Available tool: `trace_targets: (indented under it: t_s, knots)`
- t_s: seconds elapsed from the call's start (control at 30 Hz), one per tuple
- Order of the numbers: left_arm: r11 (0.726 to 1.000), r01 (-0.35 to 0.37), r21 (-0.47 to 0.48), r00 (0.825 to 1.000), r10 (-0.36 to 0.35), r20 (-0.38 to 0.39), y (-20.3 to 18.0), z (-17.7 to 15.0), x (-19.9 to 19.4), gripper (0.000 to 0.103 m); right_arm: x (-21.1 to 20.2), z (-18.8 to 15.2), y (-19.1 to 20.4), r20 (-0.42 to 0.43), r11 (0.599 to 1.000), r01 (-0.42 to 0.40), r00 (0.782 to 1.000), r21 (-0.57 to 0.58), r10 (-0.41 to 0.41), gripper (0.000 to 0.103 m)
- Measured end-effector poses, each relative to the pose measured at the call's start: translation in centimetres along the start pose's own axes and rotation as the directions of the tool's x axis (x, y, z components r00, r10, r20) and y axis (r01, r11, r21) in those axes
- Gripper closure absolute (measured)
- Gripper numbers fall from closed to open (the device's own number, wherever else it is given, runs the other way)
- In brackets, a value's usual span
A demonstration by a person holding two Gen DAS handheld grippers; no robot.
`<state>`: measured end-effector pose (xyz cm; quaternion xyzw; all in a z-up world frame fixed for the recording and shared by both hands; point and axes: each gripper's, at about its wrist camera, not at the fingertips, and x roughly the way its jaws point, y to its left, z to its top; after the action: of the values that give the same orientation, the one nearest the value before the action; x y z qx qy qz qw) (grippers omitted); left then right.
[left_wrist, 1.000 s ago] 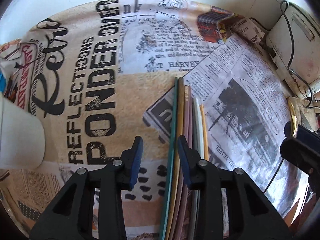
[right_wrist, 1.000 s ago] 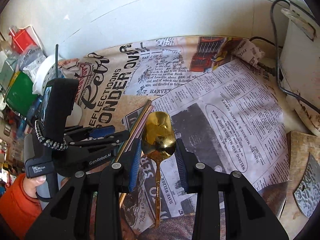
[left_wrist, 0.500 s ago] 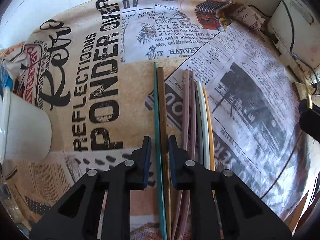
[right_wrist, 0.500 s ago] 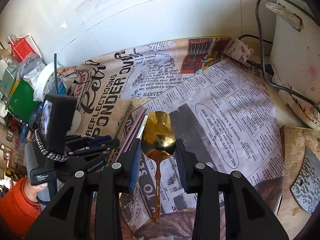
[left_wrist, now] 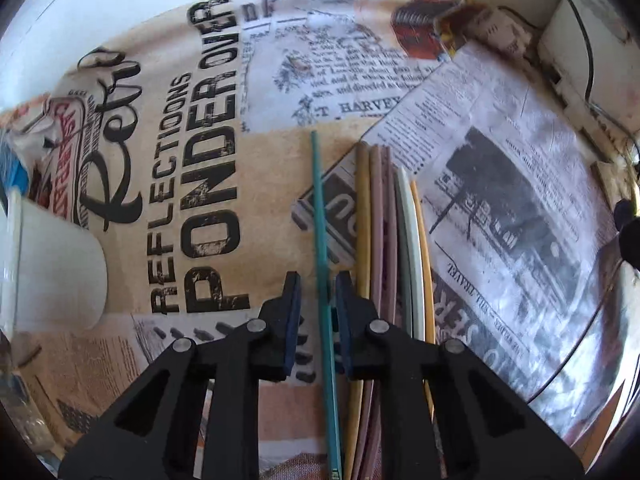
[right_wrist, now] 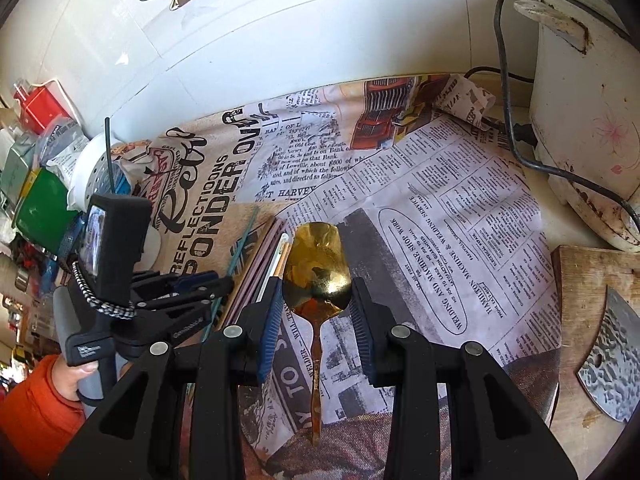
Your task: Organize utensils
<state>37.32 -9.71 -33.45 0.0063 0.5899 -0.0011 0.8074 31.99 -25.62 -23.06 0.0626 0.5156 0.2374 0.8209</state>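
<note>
Teal chopstick (left_wrist: 320,224) between the jaws of the left gripper (left_wrist: 316,300), lying lengthwise on the printed cloth (left_wrist: 208,200), hard against the right pad, a gap on the left side; no firm clamp visible, jaws narrow but apart. Just right of it, the other chopsticks (left_wrist: 384,240) in a bundle: tan, mauve, white, yellow, side by side, touching. Gold spoon (right_wrist: 318,268) bowl-up between the pads of the right gripper (right_wrist: 316,312), bowl wedged there, handle running back under the gripper toward the camera; clamped on the bowl. Only in the left view: white cup (left_wrist: 60,272) on the bench at far left, near the big black lettering. Only in the right view: the left gripper (right_wrist: 192,292) itself from the side, held by a hand (right_wrist: 76,376) in an orange sleeve (right_wrist: 32,412); a white cooker (right_wrist: 584,112) with a black cord at top right; a cutting board (right_wrist: 576,280) with a cleaver (right_wrist: 608,368) at right; clutter (right_wrist: 40,200) at left against the tiled wall.
</note>
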Motion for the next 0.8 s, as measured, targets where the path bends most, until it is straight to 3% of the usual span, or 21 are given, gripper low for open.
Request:
trace_targets:
  t_s: [0.13,0.23,0.5,0.8]
  knots:
    - [1.0,0.021,-0.022,1.0,-0.021,0.003,0.3,0.5,0.6,0.091,-0.3,-0.1,-0.3,0.005,1.0,-0.001,1.0,0.002,0.001,0.072]
    - [0.999,0.042,-0.024,0.999,-0.042,0.0,0.7,0.9,0.9,0.099,-0.5,-0.1,-0.3,0.01,1.0,0.001,1.0,0.002,-0.001,0.072]
    - [0.997,0.073,-0.003,0.997,-0.073,-0.006,0.1,1.0,0.8,0.1,-1.5,-0.2,0.6,0.034,1.0,0.005,0.999,-0.015,-0.004,0.072]
    - [0.996,0.091,-0.023,0.99,-0.088,0.114,1.4,-0.9,-4.4,0.1,-2.9,-0.1,2.3,0.073,0.999,0.018,0.997,-0.043,-0.014,0.072]
